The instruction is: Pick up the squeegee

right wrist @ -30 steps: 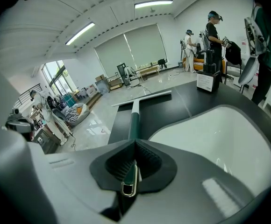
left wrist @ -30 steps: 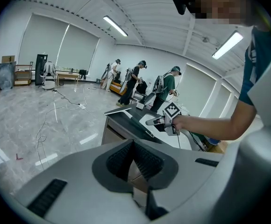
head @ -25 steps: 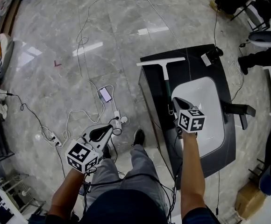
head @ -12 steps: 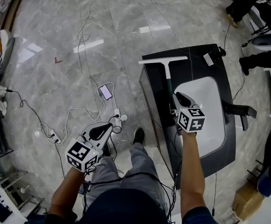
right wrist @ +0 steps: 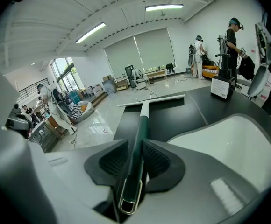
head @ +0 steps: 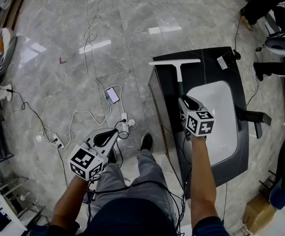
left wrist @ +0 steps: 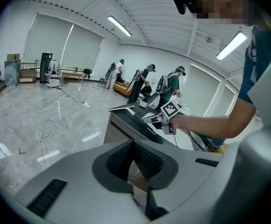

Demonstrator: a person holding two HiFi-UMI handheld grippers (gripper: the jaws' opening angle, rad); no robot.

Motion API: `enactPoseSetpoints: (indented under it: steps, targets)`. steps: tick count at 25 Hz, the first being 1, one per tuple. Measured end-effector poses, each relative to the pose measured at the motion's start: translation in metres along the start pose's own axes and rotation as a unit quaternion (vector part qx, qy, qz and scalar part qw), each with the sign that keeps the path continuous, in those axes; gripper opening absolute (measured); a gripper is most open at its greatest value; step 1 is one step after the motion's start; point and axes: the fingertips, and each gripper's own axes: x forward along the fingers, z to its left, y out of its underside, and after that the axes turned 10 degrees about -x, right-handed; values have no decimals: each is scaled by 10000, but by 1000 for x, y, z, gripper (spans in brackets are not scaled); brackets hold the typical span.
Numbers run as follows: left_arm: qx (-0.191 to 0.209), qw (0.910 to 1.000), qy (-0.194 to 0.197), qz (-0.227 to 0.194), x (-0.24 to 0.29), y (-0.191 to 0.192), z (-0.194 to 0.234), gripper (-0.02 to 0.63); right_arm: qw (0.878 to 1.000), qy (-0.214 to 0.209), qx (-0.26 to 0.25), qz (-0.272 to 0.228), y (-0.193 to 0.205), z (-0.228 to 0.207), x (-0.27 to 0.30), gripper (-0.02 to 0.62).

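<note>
The squeegee [head: 180,80] lies flat on the black counter [head: 211,68], with its white blade [head: 174,61] at the far edge and its dark green handle [right wrist: 142,120] running back toward me. My right gripper [head: 184,102] sits at the handle's near end. Its jaws have just been opening, and the handle lies between the pads [right wrist: 161,160] with a gap on the left side. My left gripper [head: 110,136] hangs low over the floor beside my leg. Its pads [left wrist: 121,158] meet at the tips, with nothing between them.
A white sink basin [head: 216,112] is set in the counter right of the handle, with a black faucet [head: 253,116] beyond it. Cables, a power strip [head: 124,122] and a phone [head: 112,95] lie on the marble floor to the left. People stand at the far right.
The right gripper's jaws stand wider round the handle than a second ago. The squeegee still rests on the counter, and both hands have barely moved.
</note>
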Motion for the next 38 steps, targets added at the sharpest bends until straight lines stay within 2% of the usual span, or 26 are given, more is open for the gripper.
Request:
enactPoseSetpoints:
  steps: [10,15,22,28,32,35,38]
  targets:
    - [-35,9999,-85,-88,-18,2,3,6,9976,389,-527,229,-2,-2,11,132]
    - [-50,9998,-132,-119,-24,4,6,6,9972,446,-418,436,8,-2,25,125]
    - [-40,9997,-156,-201,-39,2,2,6,9973,613,100,395,5,-3,17,103]
    - [32,9989,-237,-391,-67,-9,2,6,9954,415,863,-28,-15,14,-10,101]
    - [112,9980,-283,-562,-91,-21,-1,6,9879,336,1461,-403,-32,22,-40,101]
    - [153,9971,-329,-668,-113,-26,-6,6,9756,198,2067,-716,-40,33,-68,101]
    - [191,9961,-394,-764,-136,-29,-8,6,9705,207,2218,-922,-46,44,-96,101]
